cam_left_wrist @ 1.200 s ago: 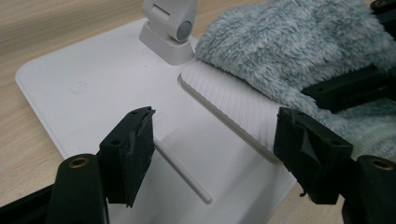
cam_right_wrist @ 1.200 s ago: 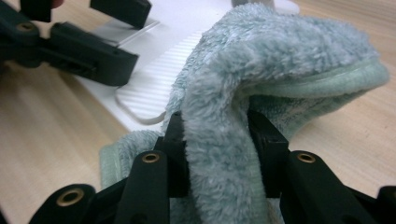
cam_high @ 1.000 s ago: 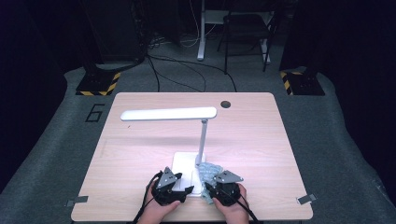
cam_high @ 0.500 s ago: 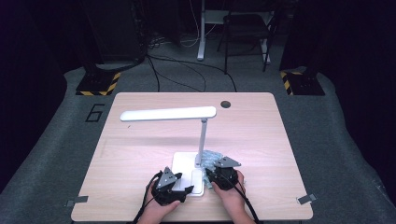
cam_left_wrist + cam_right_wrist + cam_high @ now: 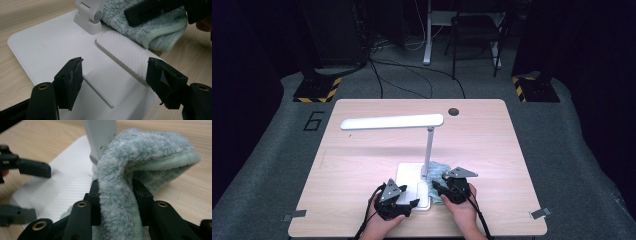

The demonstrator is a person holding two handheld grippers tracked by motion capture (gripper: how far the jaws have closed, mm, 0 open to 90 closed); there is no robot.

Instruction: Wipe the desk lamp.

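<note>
A white desk lamp stands on the table, its flat base (image 5: 408, 177) (image 5: 50, 47) near the front edge and its head (image 5: 392, 122) reaching left. My right gripper (image 5: 437, 189) (image 5: 116, 192) is shut on a fluffy pale green cloth (image 5: 438, 170) (image 5: 140, 152), and its jaws have just been closing further on it. The cloth lies against the lamp post (image 5: 100, 135) and over the base's right side. My left gripper (image 5: 412, 204) (image 5: 115, 66) is open, low over the front of the base, beside its ribbed pad (image 5: 122, 52), with nothing between its jaws.
The wooden table (image 5: 362, 150) has a round cable hole (image 5: 453, 111) at its far edge. The lamp head hangs over the table's middle. A chair (image 5: 477, 30), stands and cables are on the floor beyond the table.
My right gripper has slid a little away from the person, carrying the cloth closer to the lamp post. The left gripper has stayed put.
</note>
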